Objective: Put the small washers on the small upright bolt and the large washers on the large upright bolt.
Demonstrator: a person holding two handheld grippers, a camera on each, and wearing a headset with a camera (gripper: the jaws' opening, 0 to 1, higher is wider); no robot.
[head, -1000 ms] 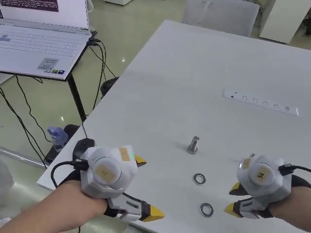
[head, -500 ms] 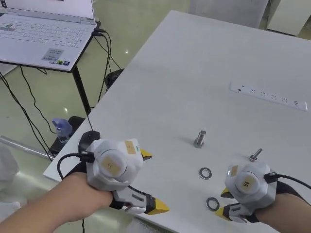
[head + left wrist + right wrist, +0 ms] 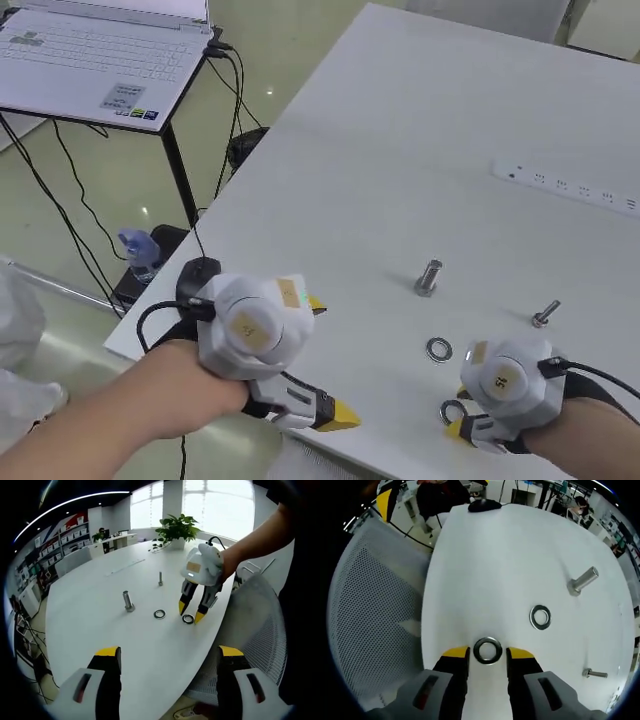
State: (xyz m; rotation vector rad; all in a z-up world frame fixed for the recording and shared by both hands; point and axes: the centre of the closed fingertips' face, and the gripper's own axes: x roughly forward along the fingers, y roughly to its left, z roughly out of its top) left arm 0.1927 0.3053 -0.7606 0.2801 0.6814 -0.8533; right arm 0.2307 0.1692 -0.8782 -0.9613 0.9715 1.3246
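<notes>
Two steel washers lie flat on the white table [image 3: 400,130]. My right gripper [image 3: 488,653] stands open with its yellow tips on either side of the near washer [image 3: 487,650], a thin gap showing on each side. In the left gripper view the right gripper [image 3: 191,613] straddles the near washer [image 3: 188,619]. The far washer [image 3: 438,349] lies free beside it. Beyond stand the large upright bolt [image 3: 428,277] and the small upright bolt [image 3: 545,314]. My left gripper [image 3: 330,360] is open and holds nothing near the table's front left edge.
A white power strip [image 3: 570,190] lies at the back right of the table. A laptop [image 3: 100,60] rests on a stand to the left, with cables and a spray bottle [image 3: 140,252] on the floor. A mesh chair [image 3: 370,605] is at the near edge.
My right gripper has moved left and down to the near washer and now has its tips around it. The left gripper has hardly moved; the head camera has shifted.
</notes>
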